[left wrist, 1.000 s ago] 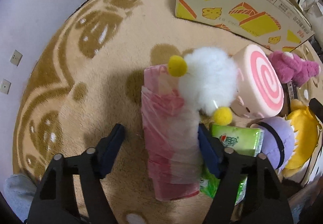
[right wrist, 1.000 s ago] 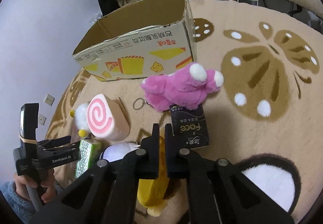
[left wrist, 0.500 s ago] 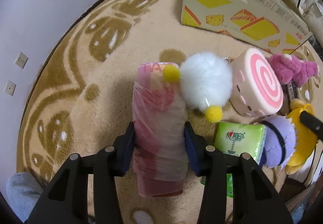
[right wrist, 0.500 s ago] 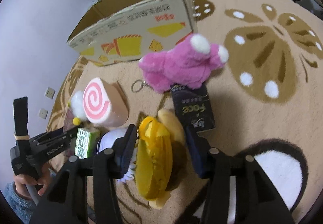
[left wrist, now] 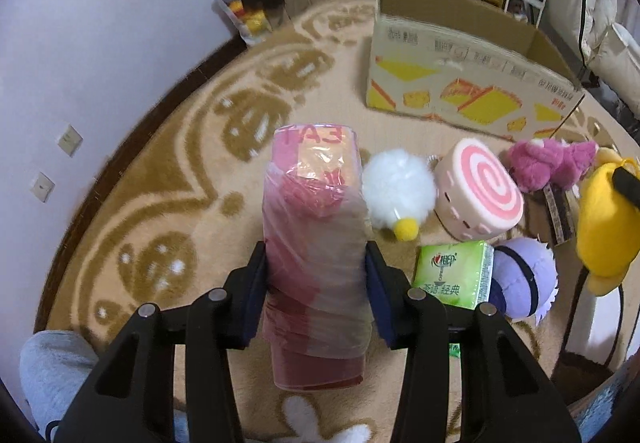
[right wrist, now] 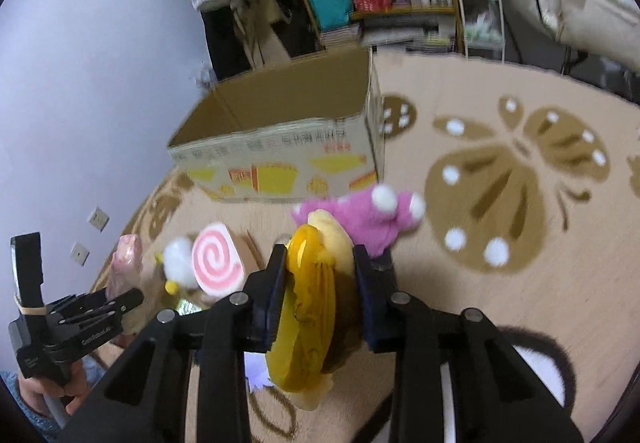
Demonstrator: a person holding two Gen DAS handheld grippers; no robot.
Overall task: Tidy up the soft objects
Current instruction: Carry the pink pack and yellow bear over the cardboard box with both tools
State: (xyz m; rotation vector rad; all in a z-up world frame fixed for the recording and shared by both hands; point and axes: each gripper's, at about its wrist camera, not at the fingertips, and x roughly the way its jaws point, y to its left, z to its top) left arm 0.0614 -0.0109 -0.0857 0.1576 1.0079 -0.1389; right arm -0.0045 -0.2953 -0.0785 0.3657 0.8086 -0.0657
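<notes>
Pink plastic-wrapped roll (left wrist: 316, 255) is clamped between the left gripper (left wrist: 316, 297) pads, centre of the left wrist frame, lifted clear of the beige rug (left wrist: 160, 183). Right gripper (right wrist: 318, 297) jaws have just been closing and now squeeze the yellow plush (right wrist: 312, 307), lower centre of the right wrist frame. On the rug right of the roll: white pompom (left wrist: 398, 189), pink swirl cake toy (left wrist: 480, 193), green tissue pack (left wrist: 454, 275), purple plush ball (left wrist: 522, 281), magenta plush (left wrist: 550, 163). Open cardboard box (right wrist: 288, 159) sits upper centre, behind them.
</notes>
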